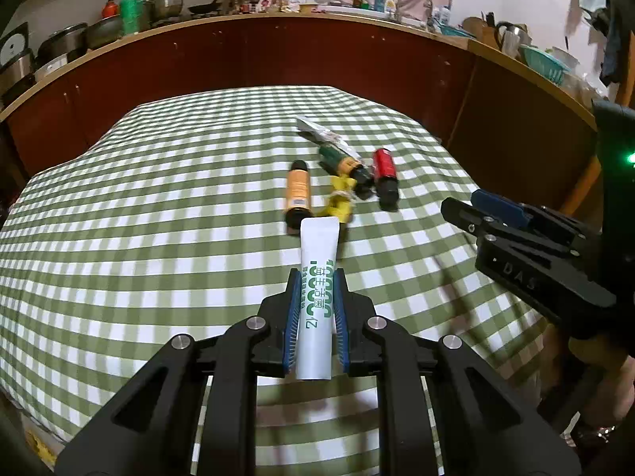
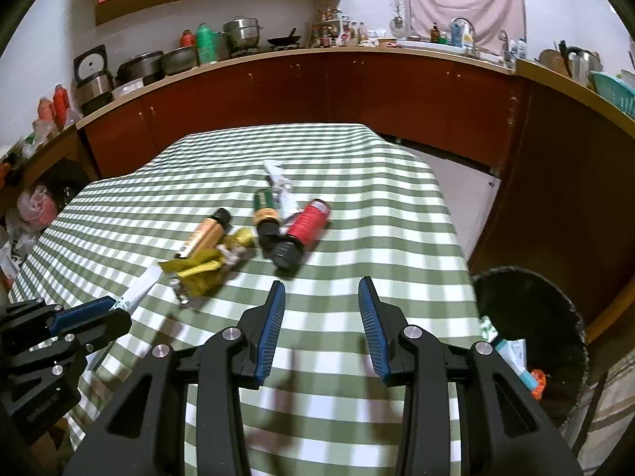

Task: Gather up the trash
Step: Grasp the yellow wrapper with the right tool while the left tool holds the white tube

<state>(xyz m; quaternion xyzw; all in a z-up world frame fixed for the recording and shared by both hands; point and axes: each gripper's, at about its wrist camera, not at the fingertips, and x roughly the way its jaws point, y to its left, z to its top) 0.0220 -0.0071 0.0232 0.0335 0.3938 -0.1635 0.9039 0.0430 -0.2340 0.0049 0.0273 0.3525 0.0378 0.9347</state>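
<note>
A white sachet [image 1: 319,277] was held in the left tongs [image 1: 317,281]; the right tongs [image 2: 321,289] stood empty, parted. Next, carrying to the bin [image 2: 571,317] beside the surface's right edge was judged needed.

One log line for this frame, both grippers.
left gripper: shut on white tube | right gripper: open, empty | table: three bottles, wrappers | bin: right

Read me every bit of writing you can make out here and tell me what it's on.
"益生活菌" and "亿": white tube held in the left tool.
"DAS": right tool body.
Labels on the orange bottle, green bottle, red bottle: too blurred.
</note>
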